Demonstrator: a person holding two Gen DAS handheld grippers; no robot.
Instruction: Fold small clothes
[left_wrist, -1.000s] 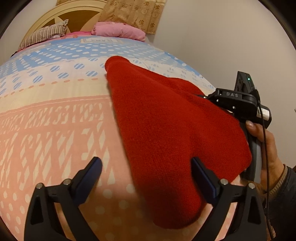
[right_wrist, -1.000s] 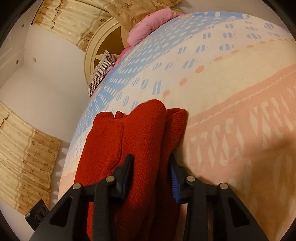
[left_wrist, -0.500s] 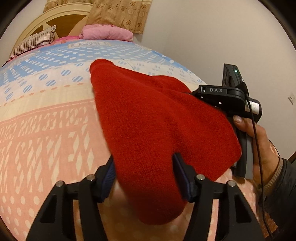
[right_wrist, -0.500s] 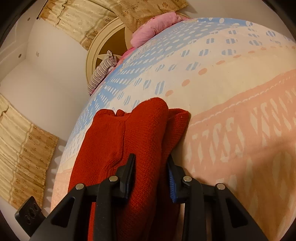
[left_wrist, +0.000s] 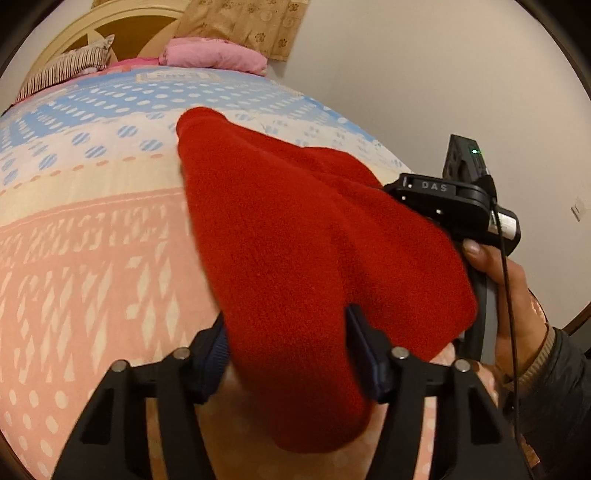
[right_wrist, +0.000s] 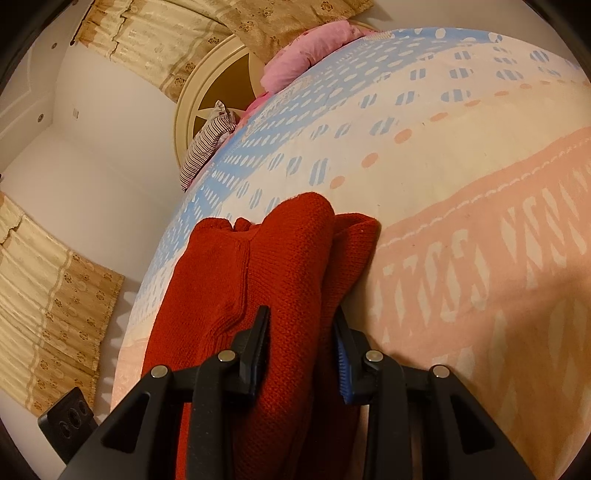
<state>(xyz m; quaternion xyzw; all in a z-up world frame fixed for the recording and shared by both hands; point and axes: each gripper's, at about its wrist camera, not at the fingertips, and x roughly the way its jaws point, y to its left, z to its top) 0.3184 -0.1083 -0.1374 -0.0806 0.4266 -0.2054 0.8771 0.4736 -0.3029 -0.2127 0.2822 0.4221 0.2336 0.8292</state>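
The red knitted garment (left_wrist: 295, 240) lies on the bed (left_wrist: 92, 258), near its right edge, and runs from the near part of the sheet toward the pillows (left_wrist: 214, 59) at the head; it is already doubled lengthwise, so it looks like a narrow thick strip.

The left gripper (left_wrist: 288, 350) has just been closing; its jaws now stand on both sides of the near end of the garment and the blue pads seem to press into the wool, so I judge it grasps this end; the bunch is thick, which explains why the jaws stay rather wide.

The right gripper (right_wrist: 301, 343) is clenched on a thick fold of the same garment (right_wrist: 280, 266), at the side nearest the bed's right edge; a person's hand (left_wrist: 506, 288) holds its handle, seen in the left wrist view.

I think both tongs take one short end together, so that it can be lifted evenly and carried over toward the far end; with one grip only, the heavy knit would sag and the layers could slide apart.

The next fold is not yet done.
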